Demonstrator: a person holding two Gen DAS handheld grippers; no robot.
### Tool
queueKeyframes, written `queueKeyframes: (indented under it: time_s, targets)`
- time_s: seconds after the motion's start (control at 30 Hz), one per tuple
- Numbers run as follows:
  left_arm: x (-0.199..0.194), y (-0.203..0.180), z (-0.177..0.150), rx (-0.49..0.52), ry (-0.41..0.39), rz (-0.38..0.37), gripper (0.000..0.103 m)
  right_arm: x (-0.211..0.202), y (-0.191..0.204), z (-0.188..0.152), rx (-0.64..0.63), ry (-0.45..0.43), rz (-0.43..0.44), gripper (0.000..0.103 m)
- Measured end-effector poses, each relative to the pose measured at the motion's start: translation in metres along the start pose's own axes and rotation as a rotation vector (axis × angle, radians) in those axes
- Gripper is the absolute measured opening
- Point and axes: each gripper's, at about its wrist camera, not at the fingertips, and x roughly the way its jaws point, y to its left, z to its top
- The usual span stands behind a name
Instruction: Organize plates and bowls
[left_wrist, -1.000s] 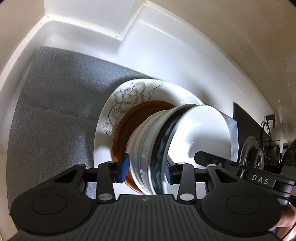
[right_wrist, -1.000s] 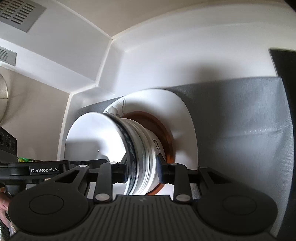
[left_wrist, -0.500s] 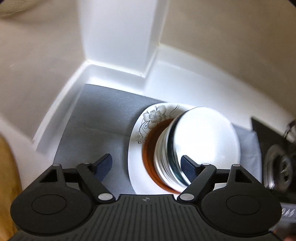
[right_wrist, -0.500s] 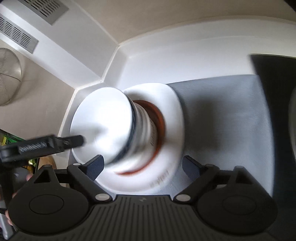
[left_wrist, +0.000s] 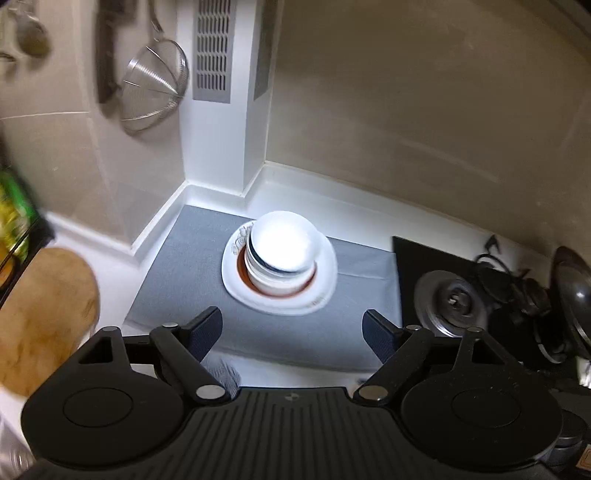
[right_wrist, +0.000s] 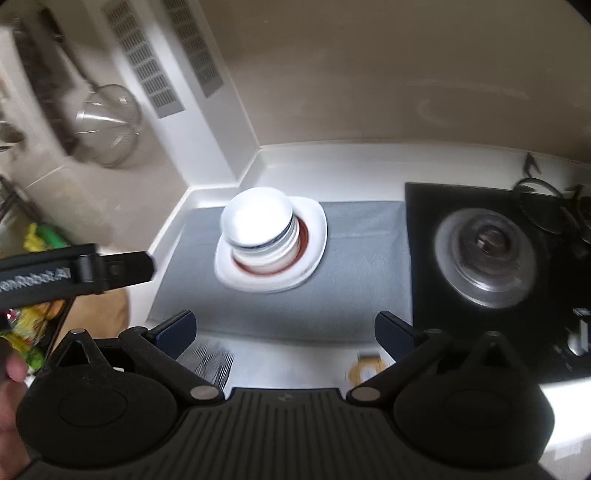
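A stack of white bowls (left_wrist: 282, 251) stands on a brown plate inside a white flower-patterned plate (left_wrist: 325, 291), all on a grey mat (left_wrist: 192, 254) in the counter corner. It also shows in the right wrist view: the bowls (right_wrist: 258, 225), the white plate (right_wrist: 314, 236), the mat (right_wrist: 362, 258). My left gripper (left_wrist: 292, 332) is open and empty, well back from the stack. My right gripper (right_wrist: 285, 328) is open and empty, also pulled back. The left gripper's body (right_wrist: 74, 273) shows at the left of the right wrist view.
A black stove with a burner (right_wrist: 484, 254) lies right of the mat; it also shows in the left wrist view (left_wrist: 448, 299). A wire strainer (left_wrist: 155, 92) hangs on the wall. A wooden board (left_wrist: 40, 314) lies at the left. Pot lid (left_wrist: 572, 291) at far right.
Both grippers were shut on the bowl stack one second ago. They opened, let go, and have pulled back and up from the stack, which stays on the plates.
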Motion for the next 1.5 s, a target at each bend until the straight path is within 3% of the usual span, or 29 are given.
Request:
queueKeyframes:
  time_s: [0.07,0.2,0.33,0.47,0.8,0.93,1.5]
  targets:
    - [-0.031,-0.014,-0.017,0.027,-0.022,-0.016,0.085,-0.033,0.002,-0.011,0.003,-0.015,-0.021,0.103]
    - [-0.079,-0.043,-0.045,0.094,-0.064,0.048,0.087,-0.086,0.005,-0.036,-0.056,-0.066,-0.006,0.103]
    - [-0.114,-0.047,-0.068,0.045,-0.047,0.016,0.087,-0.118,0.009,-0.054,-0.087,-0.091,0.006,0.103]
    - [-0.133,-0.055,-0.081,0.067,-0.063,0.075,0.088,-0.136,0.01,-0.071,-0.079,-0.104,0.009,0.103]
    - [-0.159,-0.067,-0.101,0.105,-0.083,0.106,0.088,-0.159,0.012,-0.095,-0.079,-0.121,-0.008,0.103]
    - [-0.163,-0.072,-0.105,0.13,-0.097,0.157,0.089,-0.161,0.015,-0.098,-0.082,-0.122,-0.021,0.103]
    - [-0.173,-0.078,-0.11,0.143,-0.098,0.175,0.091,-0.165,0.011,-0.102,-0.074,-0.115,0.018,0.103]
